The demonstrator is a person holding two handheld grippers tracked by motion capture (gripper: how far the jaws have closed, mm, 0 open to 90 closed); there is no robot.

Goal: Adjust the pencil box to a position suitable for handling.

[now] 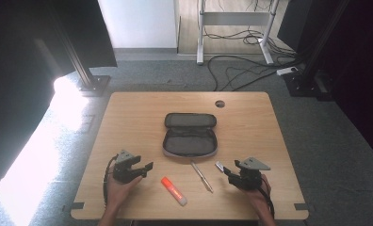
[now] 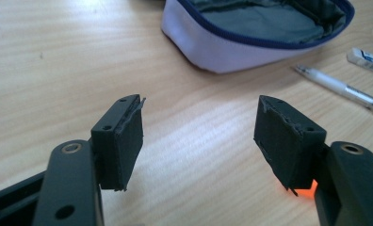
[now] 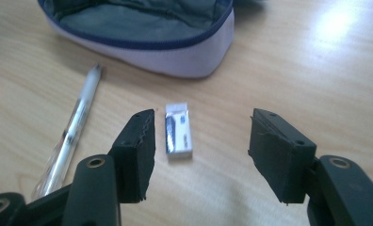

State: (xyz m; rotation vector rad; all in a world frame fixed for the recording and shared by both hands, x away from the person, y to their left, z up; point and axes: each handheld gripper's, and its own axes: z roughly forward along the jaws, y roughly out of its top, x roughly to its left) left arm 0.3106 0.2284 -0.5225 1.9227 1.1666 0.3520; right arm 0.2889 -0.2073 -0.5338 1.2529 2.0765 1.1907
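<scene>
An unzipped grey pencil case [image 1: 190, 134] lies spread open at the table's middle, its pale wall close ahead in the left gripper view [image 2: 231, 44] and the right gripper view [image 3: 175, 56]. Below it lie a clear pen [image 1: 202, 176], a small white eraser [image 1: 219, 165] and an orange highlighter [image 1: 174, 190]. My left gripper [image 1: 148, 169] hovers open at the front left, nothing between its jaws; the highlighter's orange end [image 2: 307, 190] peeks past its right jaw. My right gripper [image 1: 226, 171] is open just short of the eraser [image 3: 179, 133], with the pen [image 3: 74, 132] to its left.
The wooden table [image 1: 128, 122] has a cable hole [image 1: 220, 103] at the back right. Black frame posts [image 1: 83, 70] stand beyond the left corner, and desk legs with cables [image 1: 241, 70] sit on the grey carpet behind.
</scene>
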